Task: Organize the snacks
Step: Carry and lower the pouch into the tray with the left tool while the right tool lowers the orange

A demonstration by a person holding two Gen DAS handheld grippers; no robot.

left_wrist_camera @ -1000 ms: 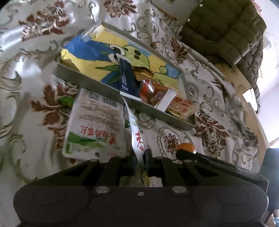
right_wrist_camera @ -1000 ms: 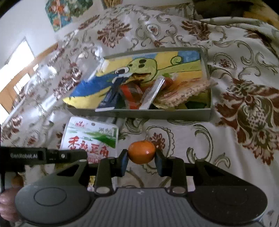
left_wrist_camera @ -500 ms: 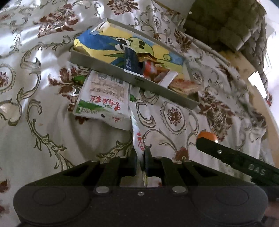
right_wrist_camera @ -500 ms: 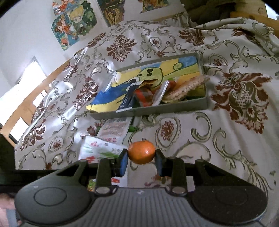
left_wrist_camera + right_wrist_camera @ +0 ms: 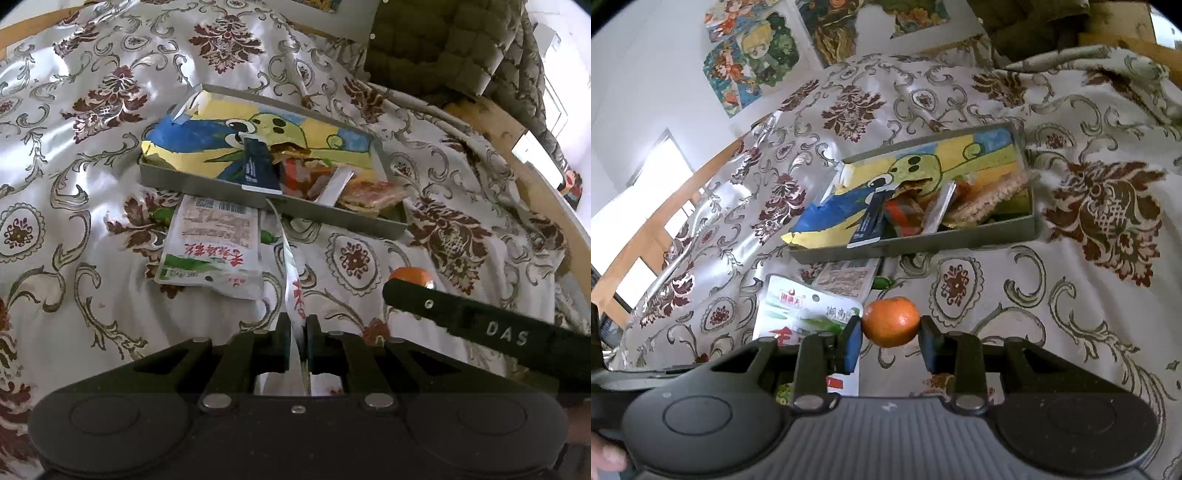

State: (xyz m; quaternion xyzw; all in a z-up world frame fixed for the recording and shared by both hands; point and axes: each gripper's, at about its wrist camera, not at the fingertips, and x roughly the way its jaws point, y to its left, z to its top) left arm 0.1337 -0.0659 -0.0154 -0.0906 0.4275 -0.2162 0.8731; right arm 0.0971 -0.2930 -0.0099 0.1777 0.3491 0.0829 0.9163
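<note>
The shallow grey metal tray (image 5: pixel 207 184), lined with a yellow-and-blue cartoon sheet and already holding several wrapped snacks at its right end, looks like the collecting place, so both tools carry snacks short of its near wall. The left gripper (image 5: pixel 297 332), nearly closed, pinches a thin white snack packet with red lettering (image 5: pixel 291 273) by its edge, probably to keep the limp film hanging clear of the brown-patterned cream cloth (image 5: pixel 74 147). The right gripper (image 5: pixel 891 328) clamps a small round orange mandarin (image 5: pixel 891 326) across its middle, jaws partly apart. The left view alone shows a flat white-and-green packet (image 5: pixel 212 247) lying against the tray's near wall, barcode side up; the right view alone shows the pinched packet's green printed front (image 5: pixel 805 310).
</note>
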